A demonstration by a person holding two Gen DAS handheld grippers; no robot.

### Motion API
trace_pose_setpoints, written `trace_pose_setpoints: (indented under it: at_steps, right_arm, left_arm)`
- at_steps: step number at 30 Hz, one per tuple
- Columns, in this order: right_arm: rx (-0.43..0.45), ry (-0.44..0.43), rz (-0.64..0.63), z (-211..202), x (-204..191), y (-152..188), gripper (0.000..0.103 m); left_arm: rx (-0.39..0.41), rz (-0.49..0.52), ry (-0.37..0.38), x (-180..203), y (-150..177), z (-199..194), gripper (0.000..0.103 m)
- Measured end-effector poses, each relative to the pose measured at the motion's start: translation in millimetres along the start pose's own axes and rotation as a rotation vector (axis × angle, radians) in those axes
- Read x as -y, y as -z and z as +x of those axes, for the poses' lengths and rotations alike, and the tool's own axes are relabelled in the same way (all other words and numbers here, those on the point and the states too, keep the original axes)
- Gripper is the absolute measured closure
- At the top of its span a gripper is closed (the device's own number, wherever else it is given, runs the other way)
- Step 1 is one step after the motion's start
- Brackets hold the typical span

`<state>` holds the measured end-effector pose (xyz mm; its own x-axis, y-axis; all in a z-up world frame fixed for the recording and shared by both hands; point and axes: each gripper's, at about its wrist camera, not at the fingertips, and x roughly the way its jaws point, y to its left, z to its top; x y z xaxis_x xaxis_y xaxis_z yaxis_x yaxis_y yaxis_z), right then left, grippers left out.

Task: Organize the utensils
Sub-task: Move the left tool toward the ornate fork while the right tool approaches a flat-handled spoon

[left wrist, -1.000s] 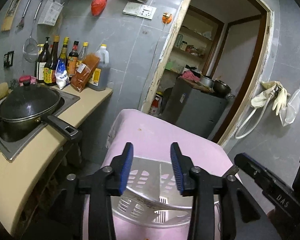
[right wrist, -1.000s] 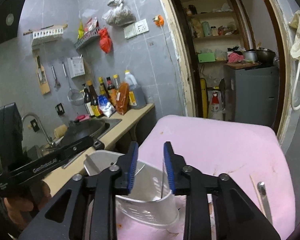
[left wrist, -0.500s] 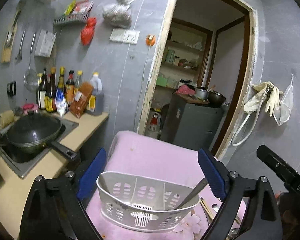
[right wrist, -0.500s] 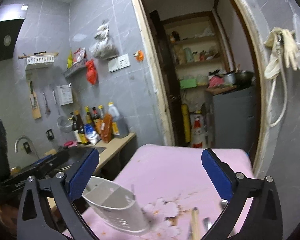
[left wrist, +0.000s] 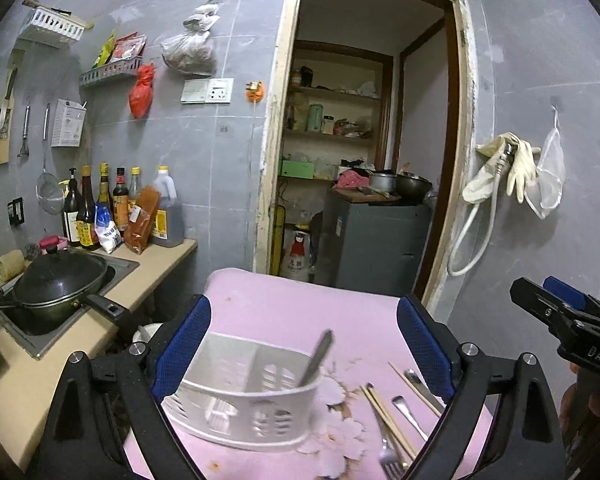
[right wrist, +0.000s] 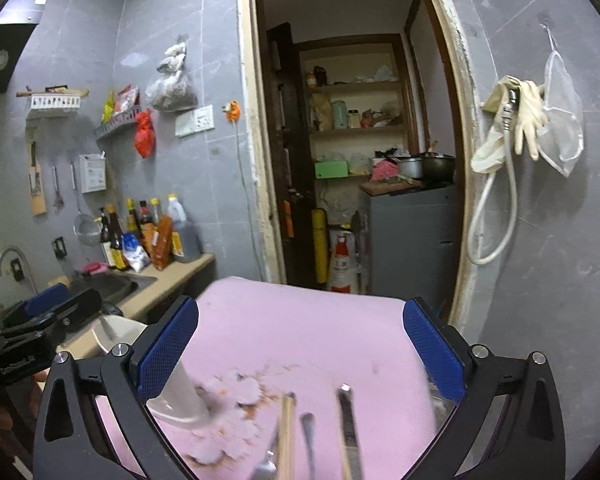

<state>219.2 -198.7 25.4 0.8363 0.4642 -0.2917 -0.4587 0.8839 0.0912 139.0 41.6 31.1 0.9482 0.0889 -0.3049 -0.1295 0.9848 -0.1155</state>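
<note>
My left tool (left wrist: pixel 304 344) and right tool (right wrist: pixel 300 344) both stand released, jaws wide, grasping nothing. The white caddy (left wrist: pixel 244 400) sits on the pink-covered counter (left wrist: pixel 300 304) with one utensil handle (left wrist: pixel 316 356) leaning inside it. Just beside the caddy, chopsticks (left wrist: pixel 388 420), a spoon (left wrist: pixel 408 410) and a fork (left wrist: pixel 388 456) lie loose on the counter. By my judgement the sorting has barely begun.
</note>
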Motion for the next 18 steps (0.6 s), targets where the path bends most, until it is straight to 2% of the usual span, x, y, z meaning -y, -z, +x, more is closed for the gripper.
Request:
trace_pose_setpoints:
  at_steps: [8, 15, 18]
  right_arm:
    - [-0.108, 0.008, -0.009, 7.7, 43.7, 22.6, 0.0]
    - [-0.265, 0.006, -0.019, 31.6, 71.0, 51.4, 0.0]
    - [-0.334, -0.014, -0.015, 43.2, 79.3, 64.0, 0.008]
  left_arm:
    - [-0.086, 0.008, -0.015, 33.4, 33.4, 7.3, 0.012]
    - [-0.228, 0.031, -0.045, 59.8, 75.7, 35.5, 0.012]
    - [-0.283, 0.028, -0.041, 66.6, 93.0, 47.9, 0.012]
